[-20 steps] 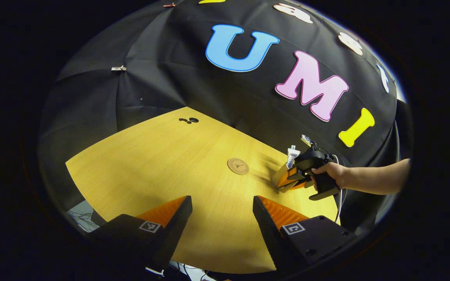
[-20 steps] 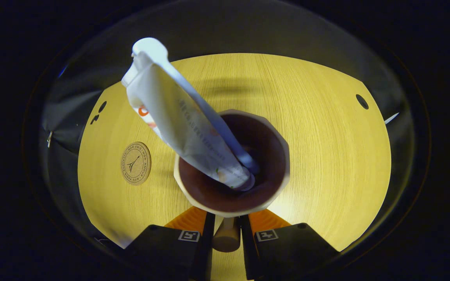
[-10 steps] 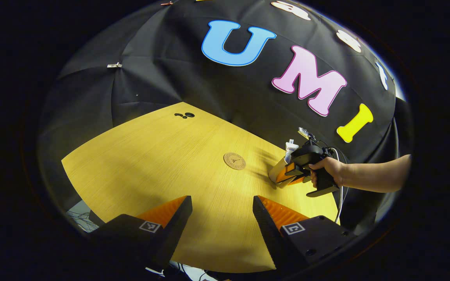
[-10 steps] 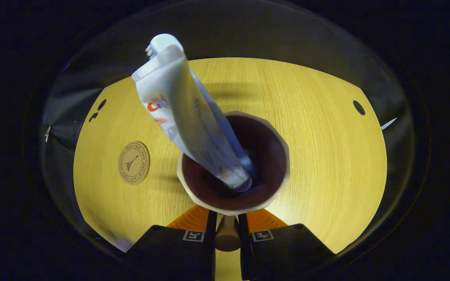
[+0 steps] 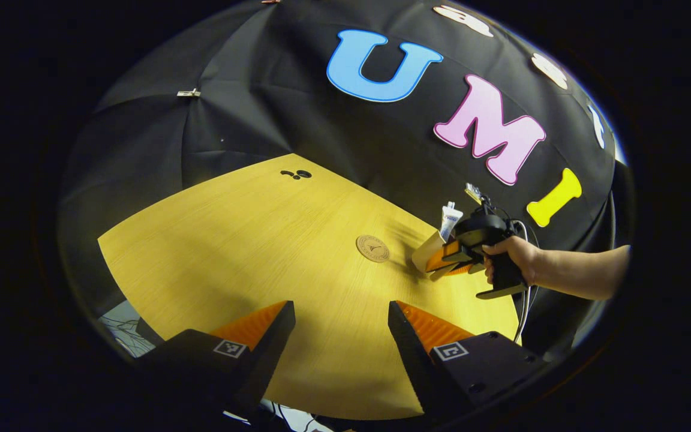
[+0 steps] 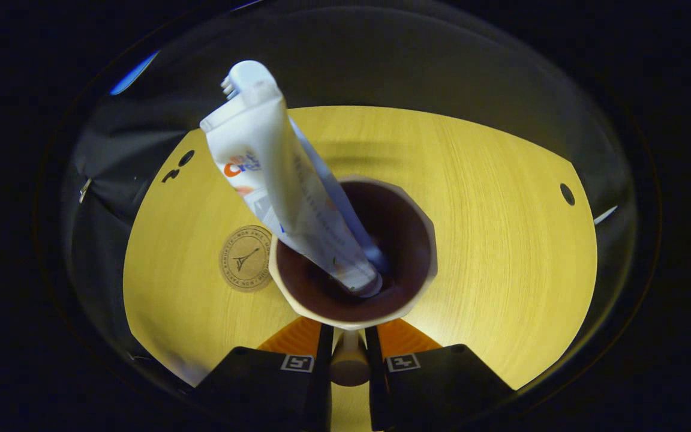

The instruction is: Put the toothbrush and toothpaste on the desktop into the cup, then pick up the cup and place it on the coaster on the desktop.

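A cream cup [image 6: 354, 252] with a dark inside hangs above the wooden desktop [image 6: 501, 240], held by its handle [image 6: 349, 366] in my shut right gripper [image 6: 349, 342]. A white toothpaste tube [image 6: 279, 180] and a toothbrush [image 6: 237, 75] behind it lean out of the cup to the upper left. The round cork coaster [image 6: 246, 266] lies just left of the cup. In the left gripper view my left gripper [image 5: 341, 321] stands open over the near desktop [image 5: 231, 252], with the coaster [image 5: 372, 248], the cup [image 5: 428, 253] and the right gripper [image 5: 450, 259] farther right.
A person's hand [image 5: 510, 255] and forearm hold the right gripper at the desk's right side. Dark holes [image 5: 296, 174] mark the far edge of the desktop. The black cloth wall [image 5: 291, 120] rises behind the desk. Cables [image 5: 522, 312] hang under the hand.
The right gripper has carried the cup leftward, so the coaster now sits right beside the cup's rim. The left gripper has stayed open and nearly still.
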The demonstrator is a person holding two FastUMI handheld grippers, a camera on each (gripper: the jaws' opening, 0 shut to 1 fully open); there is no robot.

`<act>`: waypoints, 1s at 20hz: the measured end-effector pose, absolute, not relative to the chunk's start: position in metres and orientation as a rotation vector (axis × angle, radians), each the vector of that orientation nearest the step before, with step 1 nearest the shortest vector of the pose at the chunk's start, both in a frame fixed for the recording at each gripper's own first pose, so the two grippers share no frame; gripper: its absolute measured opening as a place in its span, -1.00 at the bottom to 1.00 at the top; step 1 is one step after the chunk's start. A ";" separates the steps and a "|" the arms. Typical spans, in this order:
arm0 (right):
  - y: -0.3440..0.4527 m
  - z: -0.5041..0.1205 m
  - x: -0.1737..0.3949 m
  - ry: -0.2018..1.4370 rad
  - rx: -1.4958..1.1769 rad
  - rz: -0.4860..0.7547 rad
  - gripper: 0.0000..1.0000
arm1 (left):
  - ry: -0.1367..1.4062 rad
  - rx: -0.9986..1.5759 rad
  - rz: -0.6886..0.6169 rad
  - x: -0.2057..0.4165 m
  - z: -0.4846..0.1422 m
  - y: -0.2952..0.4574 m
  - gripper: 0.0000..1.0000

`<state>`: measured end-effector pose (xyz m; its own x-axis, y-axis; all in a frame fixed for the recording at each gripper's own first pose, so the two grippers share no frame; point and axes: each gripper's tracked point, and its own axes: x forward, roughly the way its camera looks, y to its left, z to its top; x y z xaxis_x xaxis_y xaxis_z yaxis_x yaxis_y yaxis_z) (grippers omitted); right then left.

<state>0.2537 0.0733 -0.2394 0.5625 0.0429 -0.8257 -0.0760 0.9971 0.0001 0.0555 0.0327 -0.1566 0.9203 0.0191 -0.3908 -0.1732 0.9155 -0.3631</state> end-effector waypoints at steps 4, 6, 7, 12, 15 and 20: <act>0.115 -0.227 0.259 0.967 -0.051 0.134 -0.43 | 0.410 -0.414 0.116 0.052 -0.165 0.041 0.94; 0.132 -0.230 0.260 0.965 -0.096 0.152 -0.43 | 0.407 -0.406 0.115 0.050 -0.166 0.042 0.94; 0.140 -0.233 0.259 0.972 -0.103 0.163 -0.43 | 0.406 -0.401 0.124 0.048 -0.166 0.045 0.94; 0.173 -0.255 0.257 1.012 -0.145 0.210 -0.43 | 0.405 -0.406 0.179 0.032 -0.166 0.057 0.93; 0.184 -0.266 0.259 1.023 -0.161 0.222 -0.43 | 0.409 -0.413 0.206 0.021 -0.173 0.065 0.93; 0.188 -0.270 0.257 1.032 -0.192 0.211 -0.43 | 0.401 -0.426 0.254 0.005 -0.173 0.080 0.93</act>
